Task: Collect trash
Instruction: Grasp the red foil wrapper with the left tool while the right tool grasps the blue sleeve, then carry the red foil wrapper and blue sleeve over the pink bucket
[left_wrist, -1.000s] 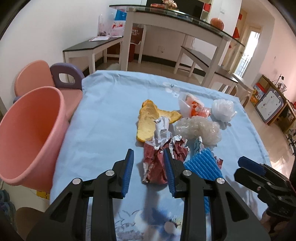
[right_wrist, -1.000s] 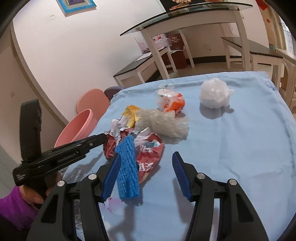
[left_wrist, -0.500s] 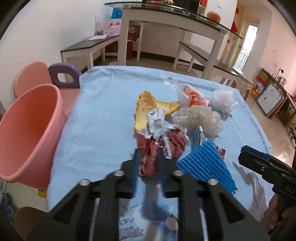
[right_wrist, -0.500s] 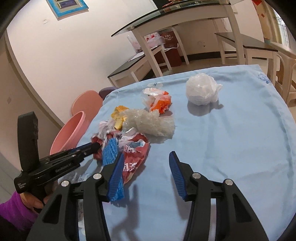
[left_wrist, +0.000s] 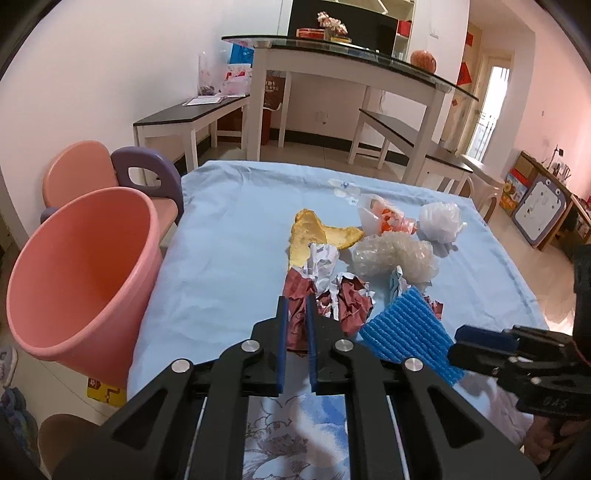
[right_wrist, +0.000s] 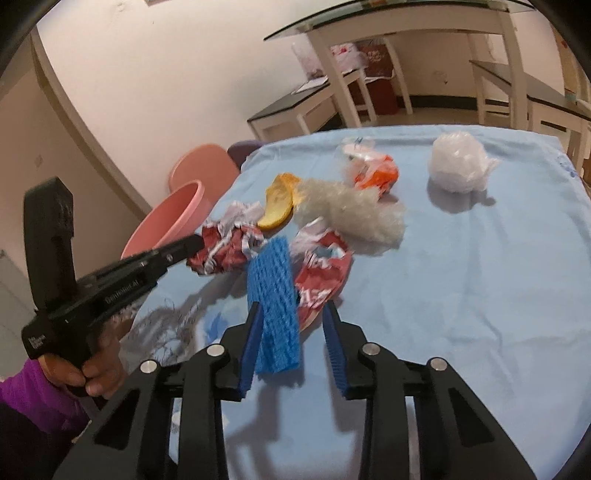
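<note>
So the left gripper (left_wrist: 295, 332) just went from wide open to clamping the crumpled red wrapper (left_wrist: 297, 321) on the counter (left_wrist: 229, 251). Right gripper (right_wrist: 295, 332) is closing around the blue foam net (right_wrist: 275, 295), not pinched yet. Pink bin (left_wrist: 77, 273) next, probably.

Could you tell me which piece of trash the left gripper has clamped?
The dark red crumpled wrapper, nearest the pink bin; the left gripper pinches it alone.

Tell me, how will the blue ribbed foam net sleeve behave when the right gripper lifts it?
The blue ribbed foam net sleeve probably is very light and soft: it stands between the closing pads of the right gripper. It likely squashes and bends, not breaks. Its ribs should resist slipping.
</note>
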